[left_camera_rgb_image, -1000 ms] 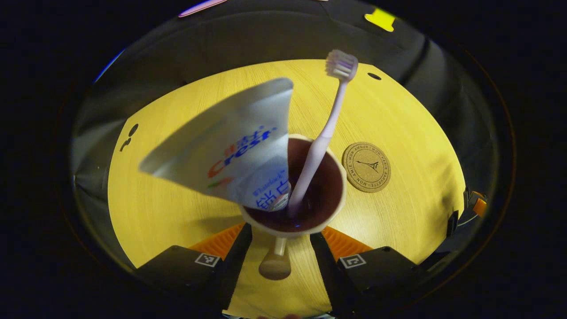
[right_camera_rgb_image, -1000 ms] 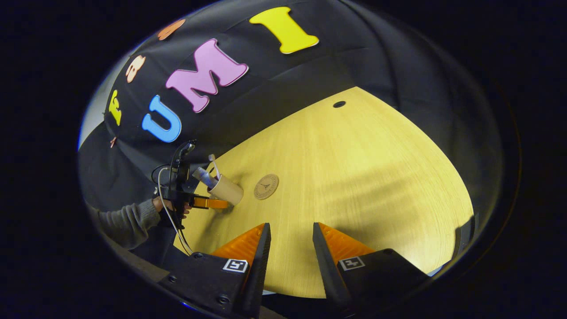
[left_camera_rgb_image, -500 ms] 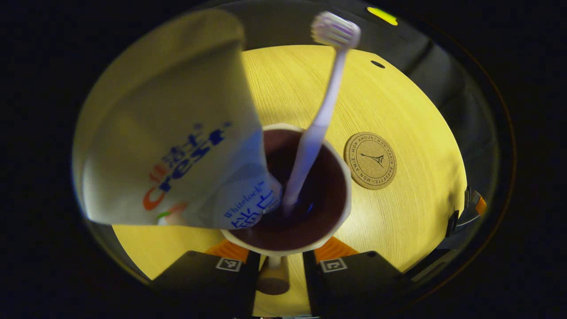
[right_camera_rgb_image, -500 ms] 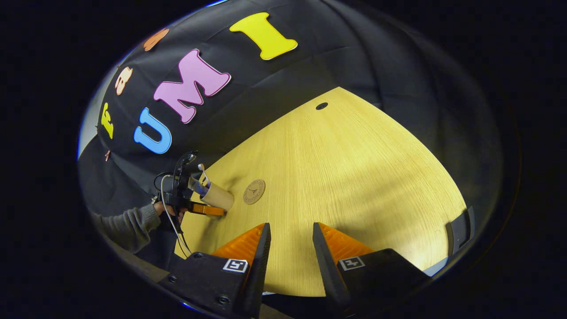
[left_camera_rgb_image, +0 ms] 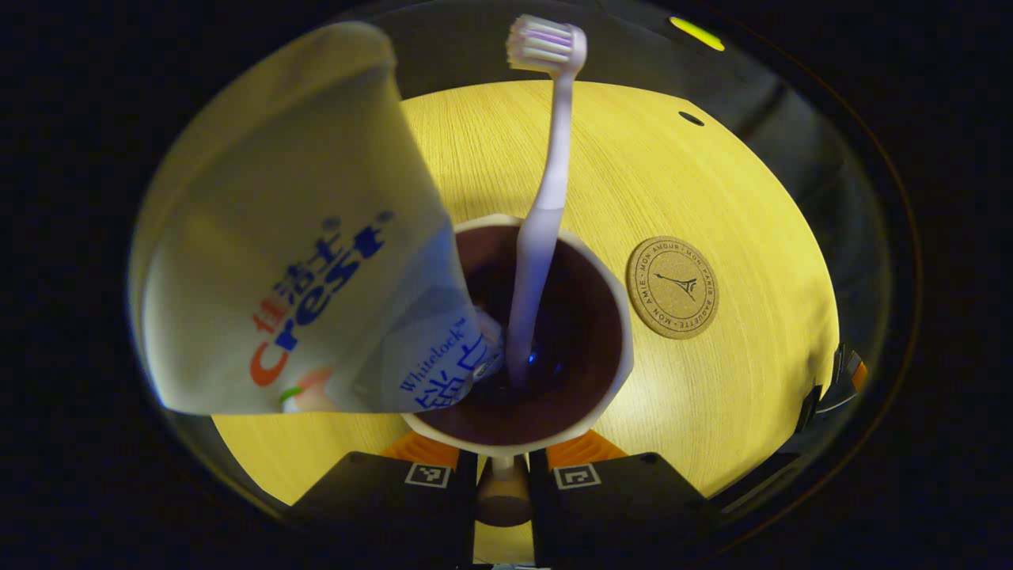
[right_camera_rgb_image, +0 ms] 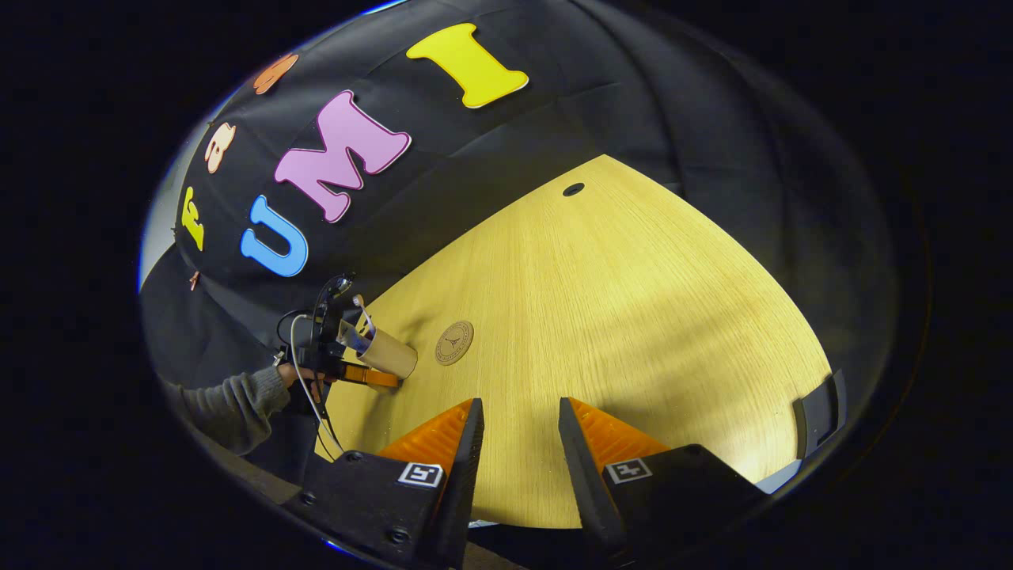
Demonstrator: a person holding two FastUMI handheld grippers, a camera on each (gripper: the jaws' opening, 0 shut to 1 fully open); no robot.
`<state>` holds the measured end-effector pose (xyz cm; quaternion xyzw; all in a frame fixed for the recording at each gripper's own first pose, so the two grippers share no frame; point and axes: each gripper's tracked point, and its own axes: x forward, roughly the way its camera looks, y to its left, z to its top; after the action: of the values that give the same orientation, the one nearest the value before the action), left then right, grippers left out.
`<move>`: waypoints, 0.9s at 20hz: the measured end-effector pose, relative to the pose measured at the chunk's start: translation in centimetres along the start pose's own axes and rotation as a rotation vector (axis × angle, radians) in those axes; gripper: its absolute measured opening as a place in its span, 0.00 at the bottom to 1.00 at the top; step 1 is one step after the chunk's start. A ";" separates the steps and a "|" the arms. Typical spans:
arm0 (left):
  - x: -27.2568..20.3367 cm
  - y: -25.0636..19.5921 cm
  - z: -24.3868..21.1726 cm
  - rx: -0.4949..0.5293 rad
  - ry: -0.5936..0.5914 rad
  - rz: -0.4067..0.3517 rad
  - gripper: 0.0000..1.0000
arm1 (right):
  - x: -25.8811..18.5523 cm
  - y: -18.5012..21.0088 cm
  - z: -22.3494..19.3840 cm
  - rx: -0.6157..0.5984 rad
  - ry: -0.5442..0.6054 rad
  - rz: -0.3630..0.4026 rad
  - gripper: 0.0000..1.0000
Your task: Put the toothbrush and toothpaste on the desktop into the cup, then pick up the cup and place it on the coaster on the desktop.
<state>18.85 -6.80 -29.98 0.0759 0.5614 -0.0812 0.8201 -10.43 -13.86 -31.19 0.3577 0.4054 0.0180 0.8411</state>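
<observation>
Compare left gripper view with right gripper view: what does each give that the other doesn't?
Left gripper view: the cup seen from above with its dark inside, the toothbrush bristles close up, and the cup's handle pinched by the left gripper. Right gripper view: a sleeve behind that gripper, its cable, and the right gripper open over the desktop. Both: the cup holding toothbrush and toothpaste, and the coaster beside it with nothing on it.

The left gripper (left_camera_rgb_image: pixel 502 467) is gripping with its two fingers drawn close together, one on either side of the object held between them. In the right gripper view, a hand (right_camera_rgb_image: pixel 305 380) in a grey knitted sleeve (right_camera_rgb_image: pixel 229 404) is holding it. The right gripper (right_camera_rgb_image: pixel 518 431) is hovering with fingers parted, gripping nothing.
</observation>
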 end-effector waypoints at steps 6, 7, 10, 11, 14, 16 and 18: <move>-2.3 -2.2 1.8 0.019 -0.050 -0.026 0.33 | -0.6 -0.3 0.4 0.015 -0.007 0.008 0.59; -2.5 -2.9 2.1 0.032 -0.056 -0.033 0.33 | -0.7 -0.3 0.5 0.016 -0.009 0.009 0.59; -2.8 -5.5 3.2 0.080 -0.066 -0.054 0.29 | -0.9 -0.9 0.3 0.008 -0.008 0.001 0.59; -2.7 -6.3 3.5 0.091 -0.066 -0.060 0.33 | -1.1 -1.1 0.2 0.007 -0.006 -0.001 0.59; -2.3 -8.7 3.8 0.119 -0.056 -0.079 0.33 | -1.6 -1.5 0.4 0.019 -0.016 -0.008 0.59; -1.9 -9.9 3.9 0.140 -0.047 -0.084 0.33 | -2.0 -1.9 0.6 0.020 -0.026 -0.012 0.59; -1.5 -10.8 3.9 0.159 -0.041 -0.085 0.33 | -2.3 -2.4 0.6 0.025 -0.030 -0.020 0.59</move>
<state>19.55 -18.13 -27.55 0.1150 0.5391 -0.1617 0.8185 -12.15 -16.76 -30.86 0.3645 0.3963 -0.0009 0.8427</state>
